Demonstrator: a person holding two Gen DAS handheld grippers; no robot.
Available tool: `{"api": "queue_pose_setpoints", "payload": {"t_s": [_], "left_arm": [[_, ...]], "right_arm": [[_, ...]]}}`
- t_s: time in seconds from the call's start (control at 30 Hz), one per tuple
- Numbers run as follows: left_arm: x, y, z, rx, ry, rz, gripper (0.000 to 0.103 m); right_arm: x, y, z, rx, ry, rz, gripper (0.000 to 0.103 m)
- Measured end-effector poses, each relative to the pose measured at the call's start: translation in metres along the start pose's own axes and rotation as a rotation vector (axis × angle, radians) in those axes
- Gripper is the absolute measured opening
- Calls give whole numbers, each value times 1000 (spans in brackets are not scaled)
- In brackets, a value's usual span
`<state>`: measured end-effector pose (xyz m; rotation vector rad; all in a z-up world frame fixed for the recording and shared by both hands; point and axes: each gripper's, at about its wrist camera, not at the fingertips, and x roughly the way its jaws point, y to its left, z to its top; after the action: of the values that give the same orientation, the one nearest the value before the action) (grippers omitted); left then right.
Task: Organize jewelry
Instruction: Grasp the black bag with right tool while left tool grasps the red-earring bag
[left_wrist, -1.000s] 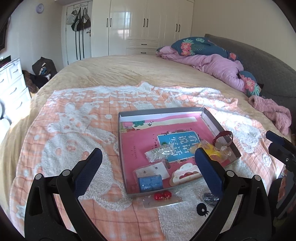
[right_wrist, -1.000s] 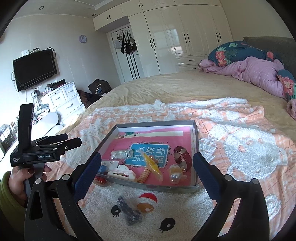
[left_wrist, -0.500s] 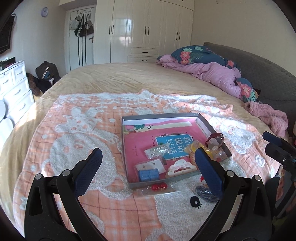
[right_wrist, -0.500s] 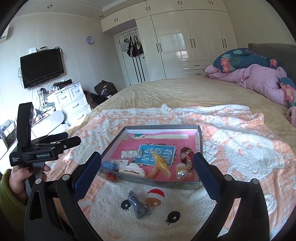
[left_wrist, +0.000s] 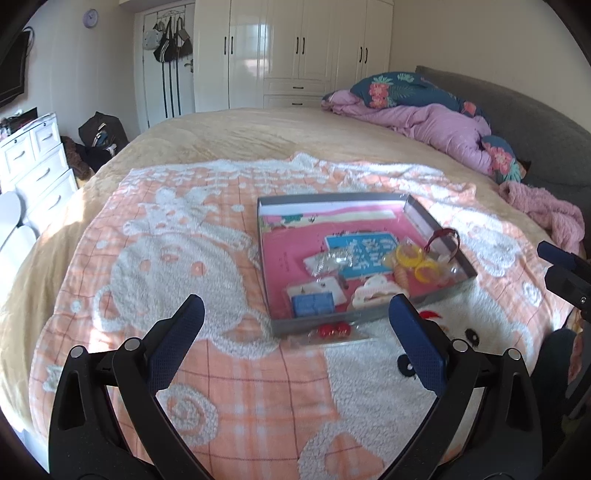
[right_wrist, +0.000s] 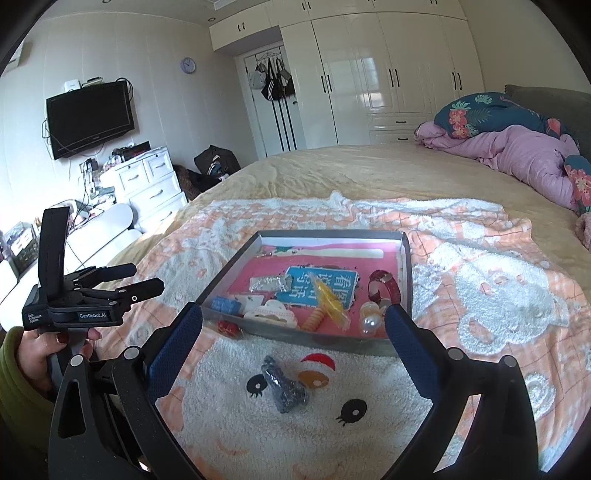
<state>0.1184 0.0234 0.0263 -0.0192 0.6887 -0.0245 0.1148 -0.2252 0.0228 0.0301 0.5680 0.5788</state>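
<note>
Hovering both grippers above the bed with jaws apart and empty, ready to pick. Right gripper (right_wrist: 293, 321): dark bag (right_wrist: 283, 384) between jaws, tray (right_wrist: 405, 266) just beyond. Left gripper (left_wrist: 295, 314): red earrings (left_wrist: 332, 329) ahead between jaws, outside tray.

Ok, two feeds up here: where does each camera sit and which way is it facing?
Left wrist: sits on the left gripper, above the bed, looking across the peach blanket at the gray tray toward the wardrobes; its own open blue-padded fingers show, and the right gripper's tip at the right edge.
Right wrist: sits on the right gripper, facing the tray's near wall and a dark bagged item on the blanket; the left gripper and the hand holding it show.
Shared: the tray, the red earrings packet, the blanket.
</note>
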Motion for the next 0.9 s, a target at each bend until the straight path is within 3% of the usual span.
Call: {"api": "queue_pose_setpoints", "payload": {"t_s": [0.37, 0.8, 0.83, 0.9], "left_arm": [[15, -8, -15, 35, 55, 12, 94], [56, -2, -34, -16, 182, -36, 94], [59, -3, -36, -23, 193, -50, 94], [67, -4, -38, -42, 218, -76, 94]], "right_arm": [[30, 6, -26, -45, 102, 4, 99], [108, 16, -73, -158, 307, -10, 98], [114, 16, -75, -164, 316, -7, 98], [126, 14, -79, -177, 350, -11, 85]]}}
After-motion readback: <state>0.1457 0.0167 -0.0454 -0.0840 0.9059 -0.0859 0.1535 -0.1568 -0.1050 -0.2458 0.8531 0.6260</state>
